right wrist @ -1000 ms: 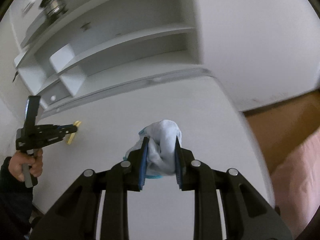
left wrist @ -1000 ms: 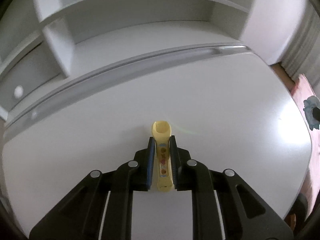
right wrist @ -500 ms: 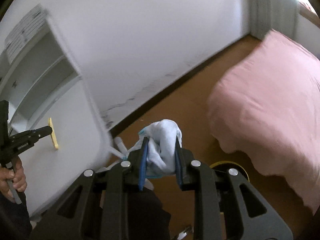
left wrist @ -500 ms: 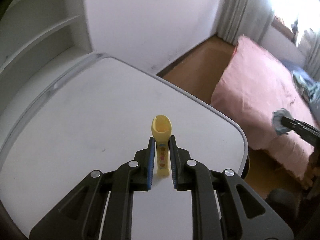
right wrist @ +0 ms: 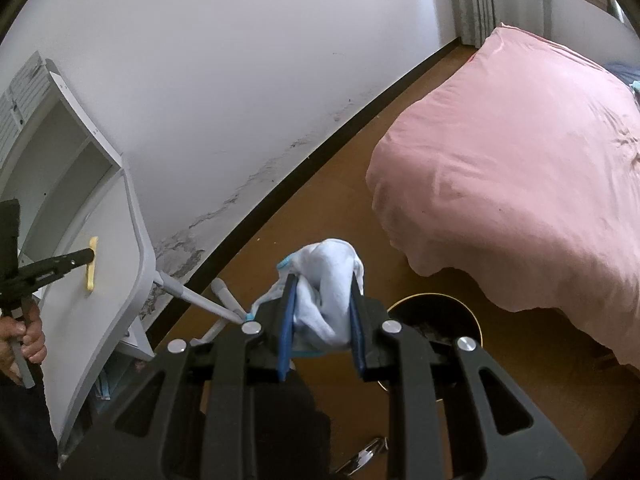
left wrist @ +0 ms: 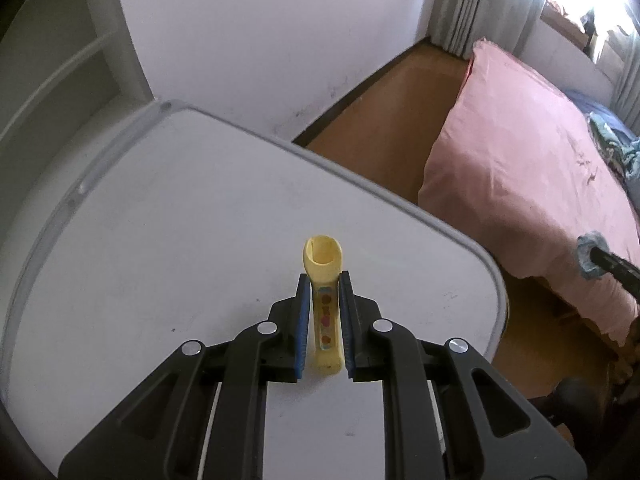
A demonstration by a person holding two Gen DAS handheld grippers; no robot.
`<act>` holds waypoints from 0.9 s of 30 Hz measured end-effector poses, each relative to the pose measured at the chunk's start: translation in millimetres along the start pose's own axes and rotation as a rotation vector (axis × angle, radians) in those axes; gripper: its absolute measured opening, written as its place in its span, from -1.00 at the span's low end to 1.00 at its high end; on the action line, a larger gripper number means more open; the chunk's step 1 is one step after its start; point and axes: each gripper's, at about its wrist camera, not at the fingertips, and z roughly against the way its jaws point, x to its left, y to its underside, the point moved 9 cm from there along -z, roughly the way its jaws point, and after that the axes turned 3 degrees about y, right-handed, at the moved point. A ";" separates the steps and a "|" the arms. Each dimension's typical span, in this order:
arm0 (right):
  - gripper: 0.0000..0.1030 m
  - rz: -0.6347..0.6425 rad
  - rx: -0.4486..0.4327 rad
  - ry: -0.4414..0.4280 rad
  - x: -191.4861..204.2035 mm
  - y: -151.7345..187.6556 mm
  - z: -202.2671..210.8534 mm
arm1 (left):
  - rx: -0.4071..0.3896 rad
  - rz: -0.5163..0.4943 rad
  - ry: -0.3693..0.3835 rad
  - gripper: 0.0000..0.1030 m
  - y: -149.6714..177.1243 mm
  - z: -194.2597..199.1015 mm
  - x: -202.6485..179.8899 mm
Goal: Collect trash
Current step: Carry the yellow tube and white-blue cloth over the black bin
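**Pale cloth nearest the bin**

Pale crumpled cloth sits pinched in my right gripper, just short of the black gold-rimmed bin on the floor beyond its fingers. My left gripper clamps a yellow wrapper tube, long axis running along the fingers, over the white worktop, farther from the bin. I judge the right hand drops first.
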 end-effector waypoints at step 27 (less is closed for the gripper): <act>-0.54 -0.064 -0.002 -0.036 -12.7 4.0 -5.0 | 0.189 -0.022 -0.012 -0.77 11.1 -6.2 5.0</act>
